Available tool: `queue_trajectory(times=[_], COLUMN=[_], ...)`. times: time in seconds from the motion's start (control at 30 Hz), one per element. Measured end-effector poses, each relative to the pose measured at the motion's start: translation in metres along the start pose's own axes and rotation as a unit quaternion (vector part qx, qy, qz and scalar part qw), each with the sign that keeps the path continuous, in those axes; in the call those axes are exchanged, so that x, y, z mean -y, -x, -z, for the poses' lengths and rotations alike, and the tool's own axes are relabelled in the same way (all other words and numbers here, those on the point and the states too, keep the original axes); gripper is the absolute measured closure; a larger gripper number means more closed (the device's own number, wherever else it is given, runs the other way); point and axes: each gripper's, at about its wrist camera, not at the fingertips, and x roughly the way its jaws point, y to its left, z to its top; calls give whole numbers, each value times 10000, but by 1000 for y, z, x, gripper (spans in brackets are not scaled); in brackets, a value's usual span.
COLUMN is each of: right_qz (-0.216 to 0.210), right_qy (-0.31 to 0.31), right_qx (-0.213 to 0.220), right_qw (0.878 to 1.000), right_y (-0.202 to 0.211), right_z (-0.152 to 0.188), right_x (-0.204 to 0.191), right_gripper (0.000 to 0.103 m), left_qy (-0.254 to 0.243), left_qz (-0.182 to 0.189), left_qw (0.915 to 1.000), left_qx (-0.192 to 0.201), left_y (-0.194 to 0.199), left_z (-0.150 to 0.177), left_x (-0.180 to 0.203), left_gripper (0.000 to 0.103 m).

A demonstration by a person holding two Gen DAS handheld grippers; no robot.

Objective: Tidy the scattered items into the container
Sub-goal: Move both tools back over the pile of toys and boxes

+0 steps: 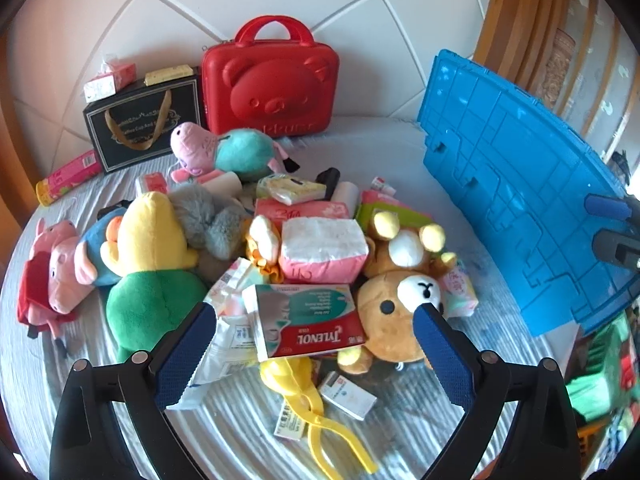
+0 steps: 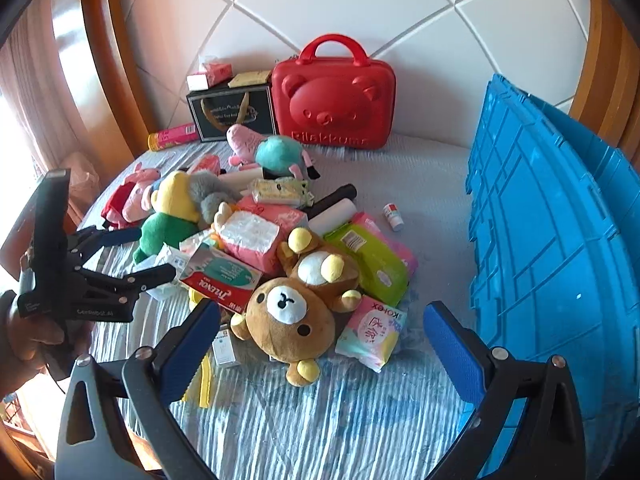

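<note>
I hold the left gripper (image 1: pixel 316 322) with its jaws spread wide and nothing between them, low over the near edge of the pile. Its blue pads (image 1: pixel 182 356) frame the Tylenol box (image 1: pixel 310 326), which lies upside down to my view at centre frame, not touched by either pad. In the right wrist view this same tool appears at the left edge, level and pointing right, gripped by a hand (image 2: pixel 28 332) at lower left.

The right gripper (image 2: pixel 322 338) is likewise spread wide and empty, poised above the striped bed cover (image 2: pixel 320 420). The brown bear plush (image 2: pixel 298 312) lies face up between its pads in the frame, apart from both.

The blue container (image 2: pixel 552 248) stands at the right edge of both views, its ribbed wall facing the pile.

Counts, from the left wrist view: three pig plushes (image 1: pixel 60 264), two at the left edge and one at upper centre; one yellow-and-green plush (image 1: pixel 148 248); one grey plush (image 1: pixel 212 216); one yellow tongs (image 1: pixel 316 408) at lower centre. One red bear case (image 1: pixel 272 88) and one black gift bag (image 1: pixel 140 124) stand upright at the headboard.
</note>
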Motion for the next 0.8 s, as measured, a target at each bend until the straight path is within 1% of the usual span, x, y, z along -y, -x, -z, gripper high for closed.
queue_trajectory(times=[0.1, 0.23, 0.3, 0.37, 0.4, 0.47, 0.5, 0.57, 0.67, 0.73, 0.8], right_qz=[-7, -34, -50, -91, -101, -132, -143, -163, -158, -119, -73], right_qy=[14, 52, 85, 105, 123, 148, 160, 169, 217, 242, 244], right_qx=[-235, -405, -498, -585, -643, -693, -723, -787, -843, -905, -963], right_qw=[9997, 9992, 9987, 9982, 9978, 9974, 9972, 9966, 9961, 9955, 9950], right_y=[-27, -55, -68, -81, -87, -95, -99, -106, -116, -124, -132], right_z=[11, 20, 22, 24, 25, 26, 27, 28, 30, 32, 33], right_x=[-7, -15, -18, -21, -22, -26, -27, -29, -31, -31, -29], right_gripper=[0, 0, 0, 0, 0, 0, 0, 0, 0, 0, 0], left_qy=[20, 295, 332, 378, 406, 447, 437, 484, 651, 582, 600], left_qz=[-32, -76, -154, -129, -101, -84, -102, -76, 81, 85, 108], left_qw=[9998, 9984, 9980, 9975, 9968, 9941, 9938, 9939, 9918, 9930, 9937], left_qx=[-170, -480, -519, -588, -677, -980, -1021, -989, -1095, -1022, -944], left_y=[-24, -55, -64, -72, -78, -94, -99, -103, -110, -109, -105], left_z=[3, 7, 9, 9, 9, 13, 16, 18, 20, 19, 19], left_x=[-9, -28, -34, -39, -42, -46, -48, -50, -52, -47, -45], left_gripper=[3, 3, 3, 3, 3, 3, 2, 1, 2, 4, 10])
